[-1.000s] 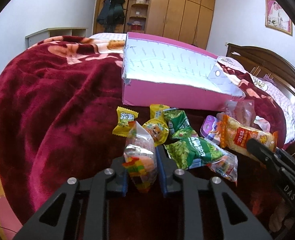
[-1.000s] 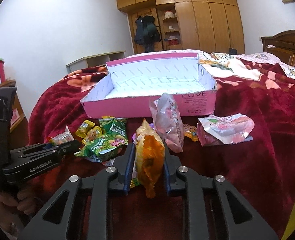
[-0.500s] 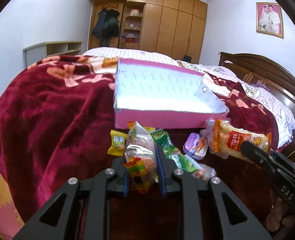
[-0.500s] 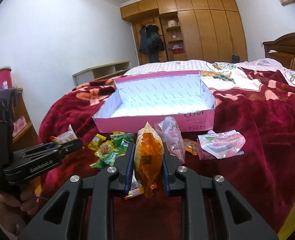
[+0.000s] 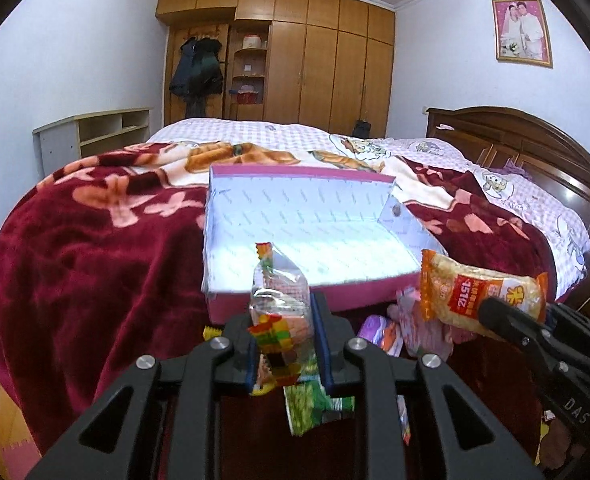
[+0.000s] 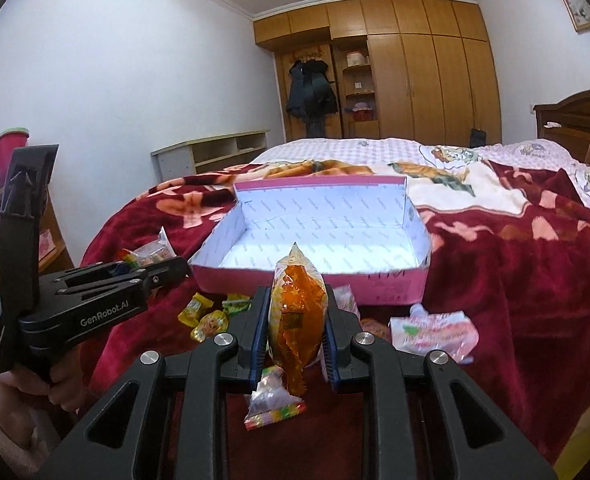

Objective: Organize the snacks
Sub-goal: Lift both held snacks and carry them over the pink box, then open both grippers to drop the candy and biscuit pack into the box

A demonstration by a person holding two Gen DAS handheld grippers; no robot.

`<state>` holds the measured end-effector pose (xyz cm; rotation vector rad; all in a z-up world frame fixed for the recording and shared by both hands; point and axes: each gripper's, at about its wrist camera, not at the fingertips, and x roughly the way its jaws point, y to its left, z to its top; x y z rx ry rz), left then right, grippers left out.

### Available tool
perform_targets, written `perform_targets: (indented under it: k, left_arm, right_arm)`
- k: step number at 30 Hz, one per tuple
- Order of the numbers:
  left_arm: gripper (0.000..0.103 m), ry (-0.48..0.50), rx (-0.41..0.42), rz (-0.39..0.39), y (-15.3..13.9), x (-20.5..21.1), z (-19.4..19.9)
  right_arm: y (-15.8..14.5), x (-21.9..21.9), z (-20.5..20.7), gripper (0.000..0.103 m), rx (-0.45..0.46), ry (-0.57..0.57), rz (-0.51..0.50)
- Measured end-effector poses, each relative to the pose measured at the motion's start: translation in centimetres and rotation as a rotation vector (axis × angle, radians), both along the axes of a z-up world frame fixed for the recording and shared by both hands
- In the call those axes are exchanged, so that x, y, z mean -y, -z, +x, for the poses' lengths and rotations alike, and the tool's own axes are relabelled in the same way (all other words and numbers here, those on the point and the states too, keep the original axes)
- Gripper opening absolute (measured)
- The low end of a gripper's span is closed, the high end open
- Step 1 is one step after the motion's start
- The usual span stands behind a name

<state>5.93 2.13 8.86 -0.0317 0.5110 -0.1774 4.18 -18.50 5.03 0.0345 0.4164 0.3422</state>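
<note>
My left gripper (image 5: 285, 316) is shut on a clear packet with rainbow print (image 5: 281, 300), held above the loose snacks in front of the pink box (image 5: 315, 216). The box's white inside is bare. My right gripper (image 6: 295, 320) is shut on an orange snack packet (image 6: 297, 308), also lifted just before the box (image 6: 327, 220). Each view shows the other gripper: the right gripper (image 5: 507, 320) with its orange packet (image 5: 479, 290), and the left gripper (image 6: 167, 270). A green packet (image 5: 311, 404), yellow candies (image 6: 203, 316) and a pink-white packet (image 6: 431, 332) lie on the blanket.
Everything sits on a dark red flowered blanket (image 5: 95, 260) over a bed. A wooden headboard (image 5: 535, 148) stands to the right and a low shelf unit (image 6: 215, 152) along the left wall. A small clear packet (image 6: 273, 400) lies under my right gripper. A hand (image 6: 55, 384) holds the left gripper.
Both grippers have risen with their packets still clamped. The loose snacks have dropped lower in both views, and more of the box's inside shows.
</note>
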Motion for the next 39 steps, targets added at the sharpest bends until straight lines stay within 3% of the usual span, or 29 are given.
perform_targets:
  k: [13,18,39]
  left_arm:
    - [0.023,0.016,0.006,0.026,-1.3,1.3,5.0]
    - [0.023,0.012,-0.013,0.027,-1.0,1.5,7.3]
    - [0.024,-0.033,-0.148,0.048,3.3,1.5,15.0]
  right_arm:
    - [-2.1,0.3,5.2,0.025,0.041,0.017,-0.024]
    - [-2.1,1.0,7.7,0.025,0.018,0.043,-0.028]
    - [1.8,3.0,16.1,0.025,-0.128,0.103,-0.008]
